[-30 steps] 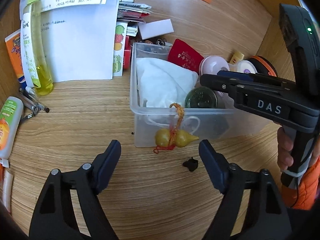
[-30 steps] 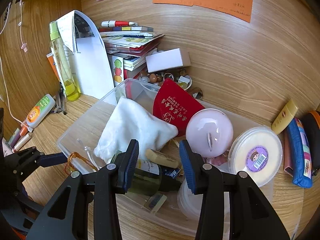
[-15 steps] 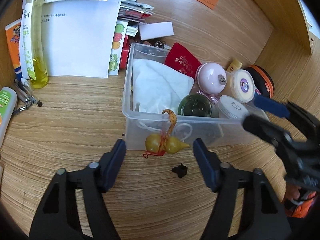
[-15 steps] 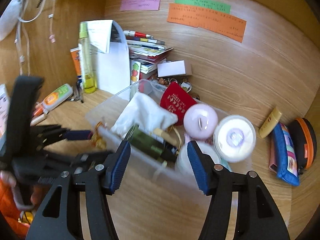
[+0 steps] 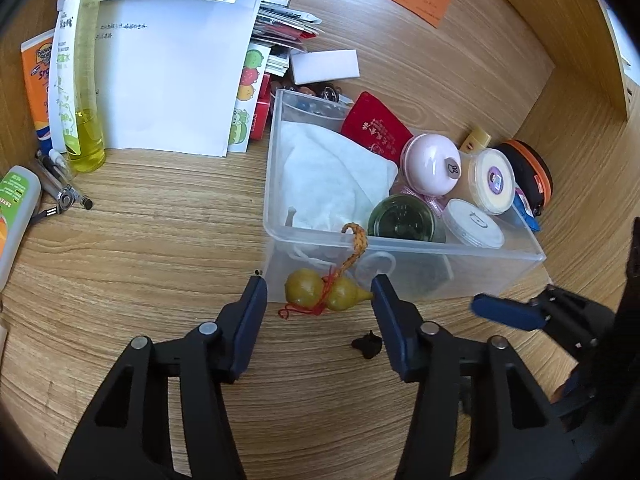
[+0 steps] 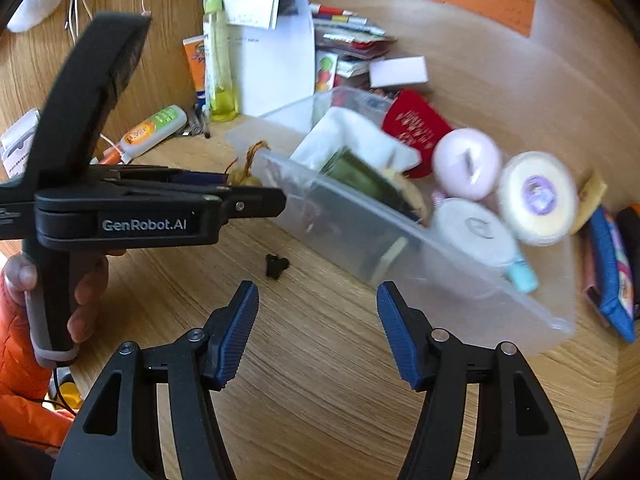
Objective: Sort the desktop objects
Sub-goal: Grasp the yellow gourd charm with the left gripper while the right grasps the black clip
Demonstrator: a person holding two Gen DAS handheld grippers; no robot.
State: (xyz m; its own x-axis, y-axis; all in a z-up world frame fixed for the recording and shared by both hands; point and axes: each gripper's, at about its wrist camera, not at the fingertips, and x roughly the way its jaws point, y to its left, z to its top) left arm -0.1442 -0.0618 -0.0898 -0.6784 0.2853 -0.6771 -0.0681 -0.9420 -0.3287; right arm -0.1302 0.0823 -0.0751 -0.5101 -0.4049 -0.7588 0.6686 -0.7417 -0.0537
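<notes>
While the left tongs (image 5: 318,306) stand apart around the gourd (image 5: 326,290) hanging outside the bin (image 5: 400,246), pickup looks in hand; next they should close on it (cord snagged on rim). Right tongs (image 6: 318,318) hover apart, empty, beside them.

Motion blur smears the clear bin (image 6: 420,248), its contents perhaps unreadable.

Both grippers are showing black plastic frames with silver rivets and ribbed blue pads (image 6: 236,320). The left gripper (image 6: 256,194) is wearing white "GenRobot.AI" lettering, and the hand (image 6: 76,284) gripping its handle is showing bare skin beside an orange sleeve (image 6: 20,376).
</notes>
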